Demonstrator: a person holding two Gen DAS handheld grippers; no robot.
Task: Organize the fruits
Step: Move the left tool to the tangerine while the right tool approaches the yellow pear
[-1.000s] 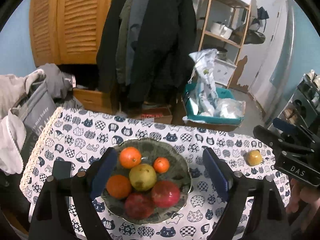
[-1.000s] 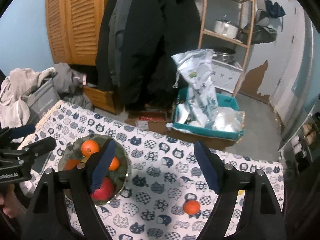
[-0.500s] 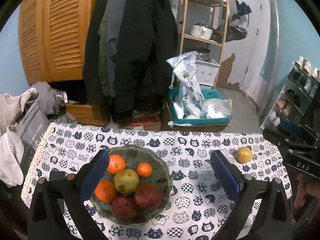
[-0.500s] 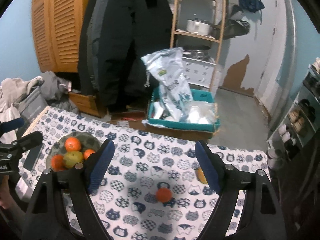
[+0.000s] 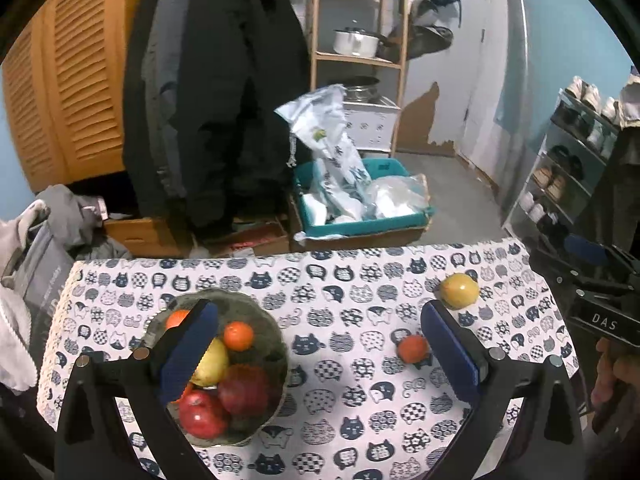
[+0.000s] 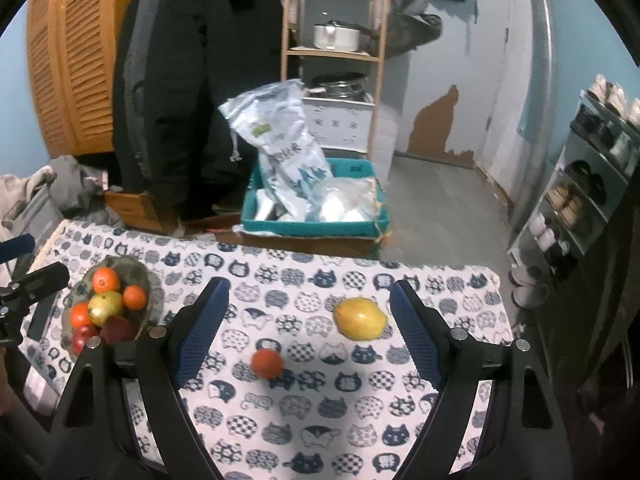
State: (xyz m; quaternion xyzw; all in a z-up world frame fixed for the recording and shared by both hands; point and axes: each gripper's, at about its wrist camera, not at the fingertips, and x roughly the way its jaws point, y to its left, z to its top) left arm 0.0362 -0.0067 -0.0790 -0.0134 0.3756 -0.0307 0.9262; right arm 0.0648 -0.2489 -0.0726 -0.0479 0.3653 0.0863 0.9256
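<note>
A dark bowl (image 5: 260, 320) (image 6: 142, 280) on the cat-print cloth holds oranges, a yellow-green fruit and red fruits. A loose small orange (image 5: 413, 348) (image 6: 267, 363) and a yellow fruit (image 5: 459, 290) (image 6: 361, 318) lie on the cloth to its right. My left gripper (image 5: 318, 354) is open and empty, above the cloth between bowl and orange. My right gripper (image 6: 308, 334) is open and empty above the two loose fruits; its body shows at the right of the left wrist view (image 5: 592, 292).
The table's far edge drops to the floor, where a teal bin (image 6: 316, 216) with bags stands. Coats hang behind, a wooden shelf (image 6: 332, 52) holds pots, a shoe rack (image 6: 580, 200) is at right. Clothes pile at left (image 5: 40, 232).
Both grippers have pulled back and shifted right. The loose orange and yellow fruit now sit between the right gripper's fingers' view, and the bowl has slid left in both views.
</note>
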